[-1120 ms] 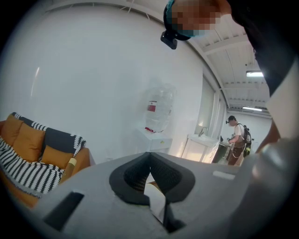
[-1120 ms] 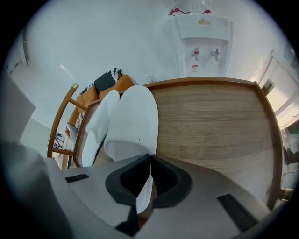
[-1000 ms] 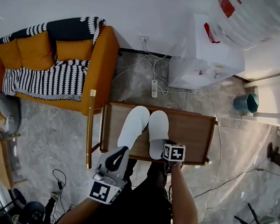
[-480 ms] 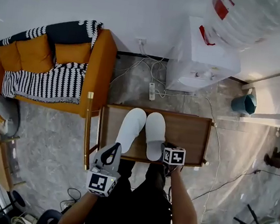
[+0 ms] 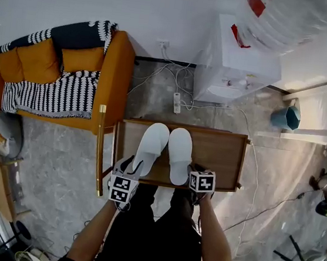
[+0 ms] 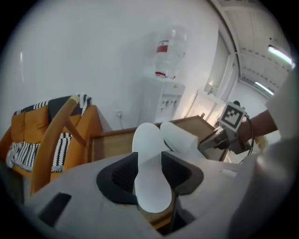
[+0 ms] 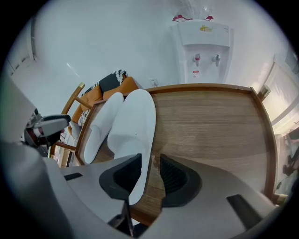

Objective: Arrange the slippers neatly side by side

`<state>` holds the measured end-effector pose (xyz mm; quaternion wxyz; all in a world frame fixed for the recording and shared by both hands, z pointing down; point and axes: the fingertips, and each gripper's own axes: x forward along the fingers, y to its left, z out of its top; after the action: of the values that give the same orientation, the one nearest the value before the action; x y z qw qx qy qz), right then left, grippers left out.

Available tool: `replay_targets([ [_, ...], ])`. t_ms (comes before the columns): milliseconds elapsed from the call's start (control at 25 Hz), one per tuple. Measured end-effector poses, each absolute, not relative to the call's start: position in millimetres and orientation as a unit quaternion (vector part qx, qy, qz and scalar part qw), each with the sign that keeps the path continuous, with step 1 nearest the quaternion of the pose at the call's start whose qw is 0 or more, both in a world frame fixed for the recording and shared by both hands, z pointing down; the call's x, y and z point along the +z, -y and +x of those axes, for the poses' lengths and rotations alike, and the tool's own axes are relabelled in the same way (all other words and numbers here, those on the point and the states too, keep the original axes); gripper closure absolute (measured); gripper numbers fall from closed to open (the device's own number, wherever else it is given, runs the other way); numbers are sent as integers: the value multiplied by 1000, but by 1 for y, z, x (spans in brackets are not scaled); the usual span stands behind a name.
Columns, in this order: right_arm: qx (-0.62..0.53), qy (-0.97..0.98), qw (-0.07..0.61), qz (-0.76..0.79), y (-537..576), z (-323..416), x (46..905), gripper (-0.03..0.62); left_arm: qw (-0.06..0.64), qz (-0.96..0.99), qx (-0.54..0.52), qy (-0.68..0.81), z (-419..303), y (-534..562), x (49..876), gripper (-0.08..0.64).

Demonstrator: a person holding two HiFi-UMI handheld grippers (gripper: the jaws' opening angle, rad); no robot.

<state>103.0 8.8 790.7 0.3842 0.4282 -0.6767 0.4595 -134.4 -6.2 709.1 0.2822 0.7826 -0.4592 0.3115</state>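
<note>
- Head view: left slipper (image 5: 151, 146) and right slipper (image 5: 179, 154) on the wooden table (image 5: 222, 155), toes far, heels near. Toes just beside each other, left heel angled out to the left, so not yet parallel. Left gripper (image 5: 131, 165) at the left heel and right gripper (image 5: 193, 171) at the right heel, both at the table's near edge.
- Left gripper view: jaws just opened and standing apart, the left slipper's heel (image 6: 150, 186) lying between the pads, not visibly squeezed. Judged step in hand: taking this heel to swing it in. Reach deeper, pads past the sole's rim, then close gently and pivot the heel to the right about the toe until parallel with its mate.
- Right gripper view: jaws likewise just opened, released, nothing clamped. Right slipper's heel edge (image 7: 135, 186) just inside the left pad, bare wood across the rest of the gap. Hold this claw still beside the heel as a stop against a nudge from the left slipper. Avoid dragging either heel over the near edge.
</note>
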Motion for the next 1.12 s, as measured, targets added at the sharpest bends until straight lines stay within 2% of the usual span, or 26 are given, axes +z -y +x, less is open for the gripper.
replay_targets([
  [400,462,677,390,419,-13,103,793,482,375,711,390,450,-156,-20,793,376],
  [800,462,682,403,397,-24,95,798,482,395,687,402,458,-160,-34,814,398],
  [920,470,678,407,392,-30,93,804,482,399,690,410,443,-152,-42,816,430],
  [1120,476,671,409,395,-36,92,808,482,406,699,412,421,-138,-55,815,431],
])
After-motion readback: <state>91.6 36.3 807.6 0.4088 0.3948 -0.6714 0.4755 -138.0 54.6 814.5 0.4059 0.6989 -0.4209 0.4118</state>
